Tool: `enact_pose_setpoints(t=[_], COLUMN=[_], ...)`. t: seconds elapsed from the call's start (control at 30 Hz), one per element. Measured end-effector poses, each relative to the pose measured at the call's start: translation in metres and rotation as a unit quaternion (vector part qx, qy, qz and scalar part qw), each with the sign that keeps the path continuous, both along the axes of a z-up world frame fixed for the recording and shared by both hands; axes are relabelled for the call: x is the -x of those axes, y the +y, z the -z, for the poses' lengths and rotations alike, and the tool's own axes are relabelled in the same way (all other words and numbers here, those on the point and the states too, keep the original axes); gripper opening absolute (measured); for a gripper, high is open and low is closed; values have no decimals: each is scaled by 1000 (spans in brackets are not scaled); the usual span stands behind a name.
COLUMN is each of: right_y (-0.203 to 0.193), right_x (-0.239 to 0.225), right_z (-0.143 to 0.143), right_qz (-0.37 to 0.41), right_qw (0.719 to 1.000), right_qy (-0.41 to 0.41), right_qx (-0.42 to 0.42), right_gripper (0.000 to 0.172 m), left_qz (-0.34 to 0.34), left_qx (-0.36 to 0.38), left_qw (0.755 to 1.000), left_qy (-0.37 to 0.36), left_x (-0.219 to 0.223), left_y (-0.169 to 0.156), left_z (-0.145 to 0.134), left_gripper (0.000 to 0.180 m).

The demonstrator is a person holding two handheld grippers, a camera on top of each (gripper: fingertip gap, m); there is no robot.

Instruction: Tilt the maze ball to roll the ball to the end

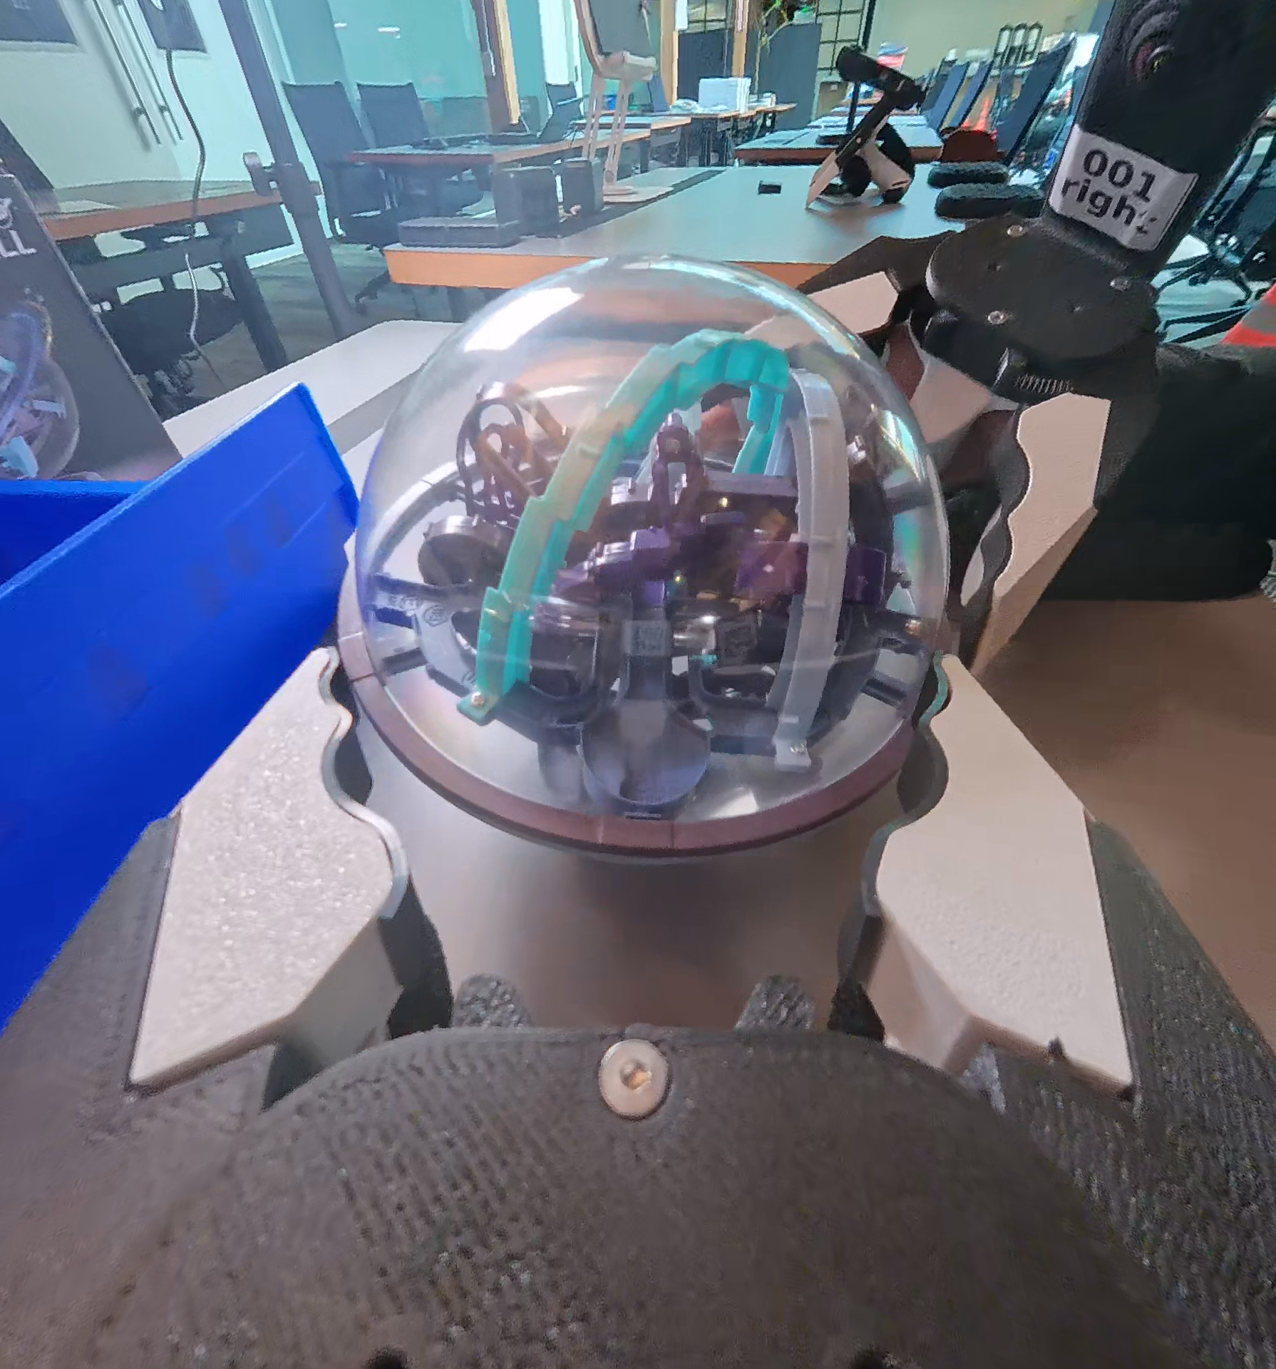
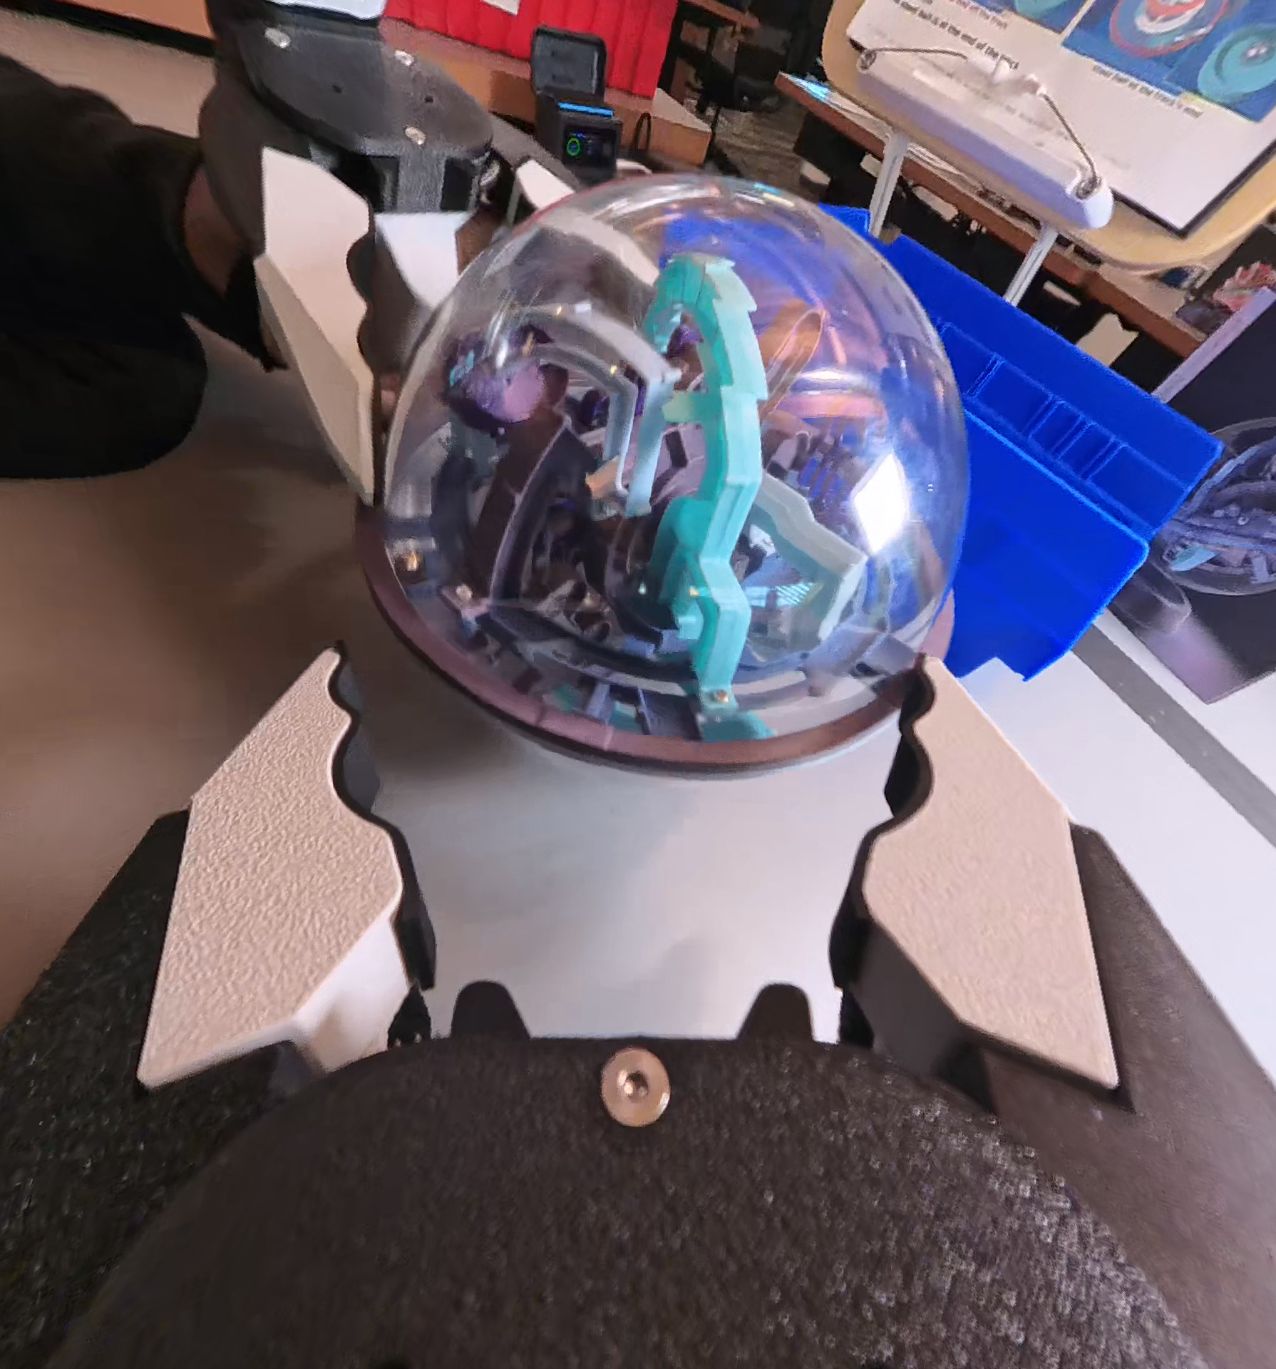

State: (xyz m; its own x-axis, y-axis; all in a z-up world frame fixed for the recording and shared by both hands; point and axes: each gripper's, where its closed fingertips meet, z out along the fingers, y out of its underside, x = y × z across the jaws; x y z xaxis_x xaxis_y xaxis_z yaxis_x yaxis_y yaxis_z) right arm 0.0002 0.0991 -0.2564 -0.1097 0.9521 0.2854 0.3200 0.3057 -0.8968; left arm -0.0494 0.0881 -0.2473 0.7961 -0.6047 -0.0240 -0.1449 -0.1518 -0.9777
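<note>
The maze ball [image 1: 642,555] is a clear sphere with a brown rim ring and teal, grey and purple tracks inside, over the table [image 1: 1153,741]. My left gripper [image 1: 635,667] has both fingertips [image 1: 324,667] against the ring's sides. In the right wrist view the maze ball [image 2: 665,459] fills the centre. My right gripper [image 2: 631,667] is wide apart around it. Its right fingertip [image 2: 924,681] meets the ring, and its left fingertip [image 2: 335,667] stands a little off. The left gripper's finger [image 2: 316,333] presses the ball's far-left side. I cannot pick out the small ball inside.
A blue bin [image 1: 139,593] stands close against the ball, and it also shows in the right wrist view [image 2: 1050,481]. The dark product box [image 2: 1257,481] is behind the bin. The right gripper's black body [image 1: 1042,311] and a dark sleeve [image 2: 65,259] are nearby. A clipboard stand [image 2: 990,89] is behind.
</note>
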Motion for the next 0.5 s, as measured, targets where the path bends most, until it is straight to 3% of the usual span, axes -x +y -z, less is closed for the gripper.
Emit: enact_pose_setpoints(t=[0.5], right_y=[11], right_x=[7], right_z=[8], right_qz=[29], right_qw=[1000], right_qy=[-8], right_qx=[10], right_gripper=[142], left_qz=[-26], left_qx=[18], left_qw=[999], left_qy=[7], left_x=[0], left_y=[-1], left_z=[-1], left_gripper=[144])
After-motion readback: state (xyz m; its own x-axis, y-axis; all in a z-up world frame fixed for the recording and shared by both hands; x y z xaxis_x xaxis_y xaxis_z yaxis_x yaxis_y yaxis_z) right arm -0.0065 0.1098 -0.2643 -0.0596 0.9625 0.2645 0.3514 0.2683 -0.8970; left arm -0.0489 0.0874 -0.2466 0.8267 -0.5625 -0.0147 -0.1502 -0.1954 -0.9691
